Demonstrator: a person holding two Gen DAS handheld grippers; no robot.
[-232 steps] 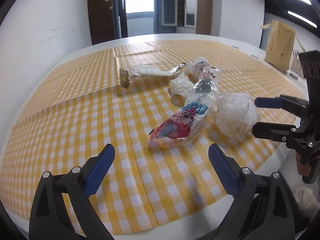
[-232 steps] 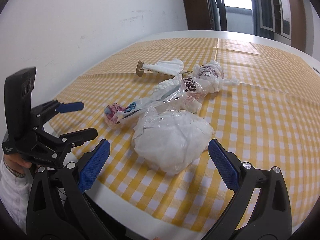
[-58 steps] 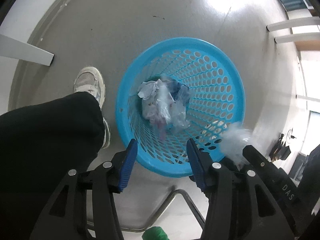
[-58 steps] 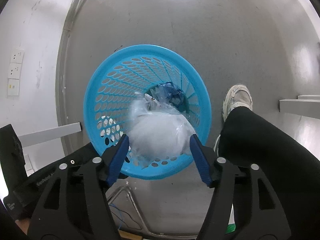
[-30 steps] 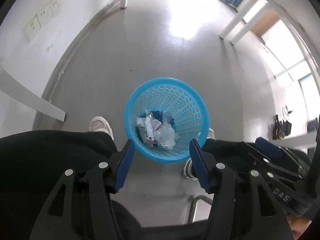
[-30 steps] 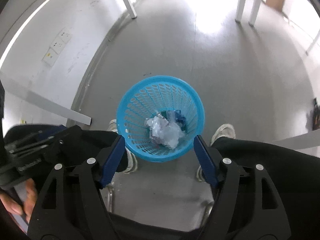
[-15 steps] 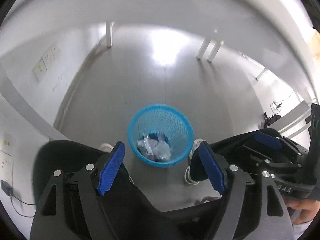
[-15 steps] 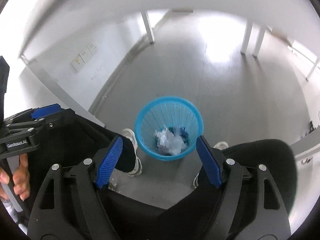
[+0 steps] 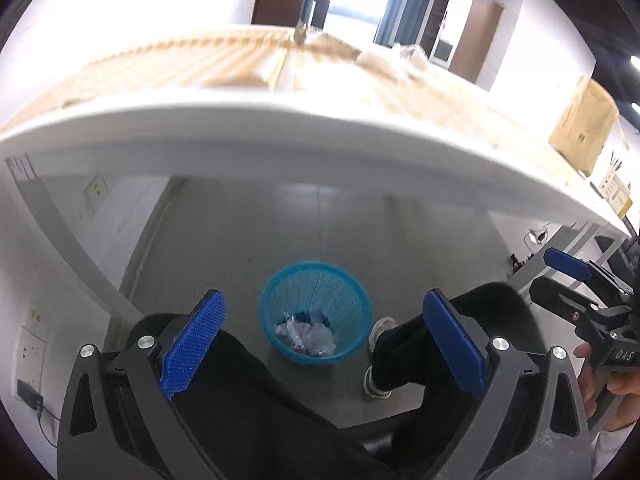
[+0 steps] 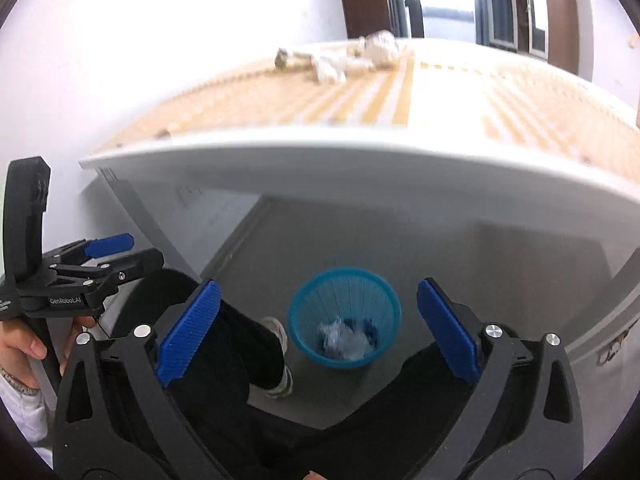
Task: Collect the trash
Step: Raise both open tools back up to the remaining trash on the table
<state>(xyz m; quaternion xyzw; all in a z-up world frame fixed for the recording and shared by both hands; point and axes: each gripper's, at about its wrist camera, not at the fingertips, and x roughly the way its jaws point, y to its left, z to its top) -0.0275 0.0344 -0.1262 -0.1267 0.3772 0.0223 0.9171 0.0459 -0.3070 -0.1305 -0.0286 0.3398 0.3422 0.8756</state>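
above basket [image 9: 316, 312], opening empty tongs [image 9: 324, 344]

"GenRobot.AI" printed in white on left gripper [image 10: 108, 256] body; "DAS" legible on right gripper [image 9: 568, 280] body.

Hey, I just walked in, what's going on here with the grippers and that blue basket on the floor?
A seated person is clearing trash off a table, holding a gripper in each hand. The left gripper and right gripper are both empty, jaws opening wide, above the blue basket that stands on the floor between the person's legs. Crumpled wrappers already lie in the basket. More trash remains at the far side of the yellow checked tablecloth, so the job isn't finished.
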